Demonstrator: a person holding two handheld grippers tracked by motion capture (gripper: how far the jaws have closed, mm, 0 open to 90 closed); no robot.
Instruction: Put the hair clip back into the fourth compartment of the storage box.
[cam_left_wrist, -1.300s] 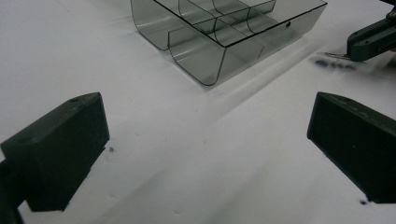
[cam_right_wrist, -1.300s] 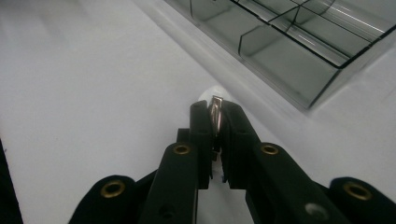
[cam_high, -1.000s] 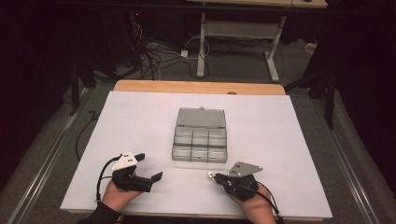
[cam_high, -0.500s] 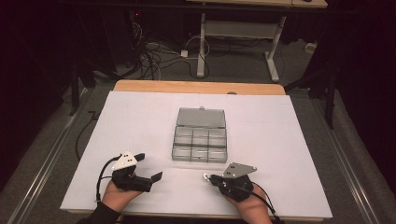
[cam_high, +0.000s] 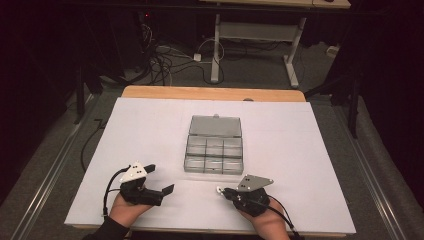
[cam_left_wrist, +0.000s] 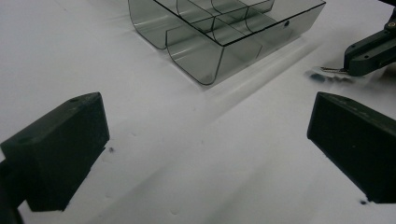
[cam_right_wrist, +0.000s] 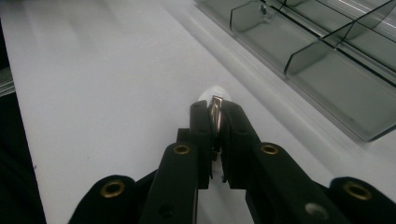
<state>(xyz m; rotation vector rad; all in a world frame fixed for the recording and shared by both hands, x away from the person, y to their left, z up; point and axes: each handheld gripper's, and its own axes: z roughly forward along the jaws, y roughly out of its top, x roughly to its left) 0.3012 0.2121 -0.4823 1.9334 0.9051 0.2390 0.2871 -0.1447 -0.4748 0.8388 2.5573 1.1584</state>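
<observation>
Right gripper (cam_right_wrist: 215, 109), low in the middle of its own view: jaws squeezed tight on a small metal screw (cam_right_wrist: 215, 106), tip poking out just above the white table (cam_high: 150, 130). Left gripper (cam_high: 167, 189), lower left of the high view: jaws wide apart, nothing between. Clear plastic box (cam_high: 214, 149), lid open, middle of the high view.

The organiser box (cam_high: 214, 145) looks like smoky, translucent plastic, smooth and glossy, its dividers catching light; the worktop (cam_high: 310, 165) wears a matt white sheet, paper-like, over a wooden edge; the right gripper (cam_right_wrist: 215, 108) is matt black plastic with brass-coloured rivets, clamping a small shiny metal piece (cam_right_wrist: 215, 112); the left gripper (cam_left_wrist: 205, 149) has dull black, faintly grainy jaws.
</observation>
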